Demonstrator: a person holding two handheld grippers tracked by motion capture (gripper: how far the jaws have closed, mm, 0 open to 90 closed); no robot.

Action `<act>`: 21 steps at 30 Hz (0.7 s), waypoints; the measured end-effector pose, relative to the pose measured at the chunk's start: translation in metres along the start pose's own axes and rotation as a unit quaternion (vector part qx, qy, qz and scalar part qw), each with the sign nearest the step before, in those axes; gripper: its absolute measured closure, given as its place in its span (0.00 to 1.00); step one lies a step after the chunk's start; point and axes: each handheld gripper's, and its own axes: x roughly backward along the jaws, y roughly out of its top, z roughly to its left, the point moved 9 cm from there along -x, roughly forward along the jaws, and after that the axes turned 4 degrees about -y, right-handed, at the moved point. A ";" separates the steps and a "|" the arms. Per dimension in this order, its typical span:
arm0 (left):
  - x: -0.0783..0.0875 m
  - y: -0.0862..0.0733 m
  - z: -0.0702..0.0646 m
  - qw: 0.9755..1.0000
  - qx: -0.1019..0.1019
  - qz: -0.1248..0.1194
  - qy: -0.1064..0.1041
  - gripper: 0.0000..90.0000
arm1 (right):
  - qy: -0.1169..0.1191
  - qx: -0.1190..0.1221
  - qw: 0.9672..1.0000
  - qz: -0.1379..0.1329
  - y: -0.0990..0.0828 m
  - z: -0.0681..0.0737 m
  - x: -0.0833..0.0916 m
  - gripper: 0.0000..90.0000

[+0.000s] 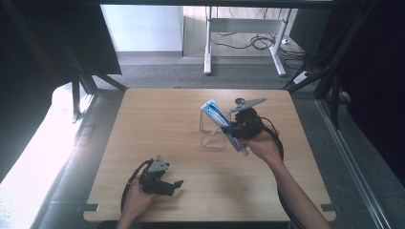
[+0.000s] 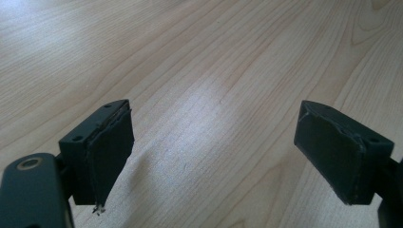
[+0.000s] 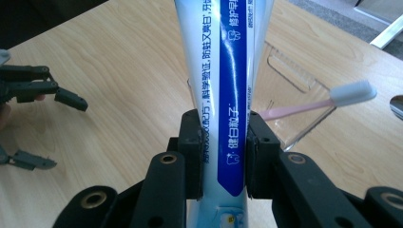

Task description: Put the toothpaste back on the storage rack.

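The right gripper (image 1: pixel 232 130) is clamped across a toothpaste tube (image 1: pixel 224 126); the tube slants over a clear cup (image 1: pixel 213 134) mid-table, its long axis running from near the hand up and away, flat end highest; a toothbrush (image 3: pixel 332 100) already leans in the cup; the left gripper (image 1: pixel 175 186) rests well apart near the front edge, jaws wide and empty.

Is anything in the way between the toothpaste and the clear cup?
Nothing visible blocks it. The right gripper holds the toothpaste tube just above the clear cup. A pink toothbrush already leans inside the cup, off to one side.
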 end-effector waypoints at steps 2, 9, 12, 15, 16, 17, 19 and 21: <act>0.000 0.000 0.000 1.000 0.000 0.000 0.001 0.15 | -0.003 0.000 1.000 -0.005 0.004 -0.001 -0.002 0.82; 0.001 0.000 0.001 1.000 0.001 -0.002 0.002 0.15 | -0.009 0.001 1.000 -0.022 0.018 -0.006 -0.007 0.82; 0.001 0.000 0.001 1.000 -0.001 -0.001 0.002 0.15 | -0.009 -0.003 1.000 -0.029 0.024 -0.009 -0.010 0.82; 0.001 0.001 0.001 1.000 0.001 -0.003 0.002 0.15 | -0.008 -0.006 0.999 -0.035 0.029 -0.010 -0.012 0.82; 0.001 0.001 0.001 1.000 0.000 -0.003 0.003 0.15 | -0.008 -0.005 0.999 -0.037 0.031 -0.010 -0.013 0.82; 0.002 0.001 0.001 1.000 -0.001 -0.005 0.004 0.15 | -0.010 -0.006 0.999 -0.039 0.033 -0.011 -0.014 0.82; 0.004 0.003 0.002 1.000 -0.002 -0.011 0.005 0.15 | -0.009 -0.006 0.999 -0.043 0.036 -0.011 -0.016 0.82; 0.005 0.004 0.002 1.000 -0.001 -0.014 0.005 0.15 | -0.009 -0.008 0.999 -0.047 0.039 -0.012 -0.018 0.82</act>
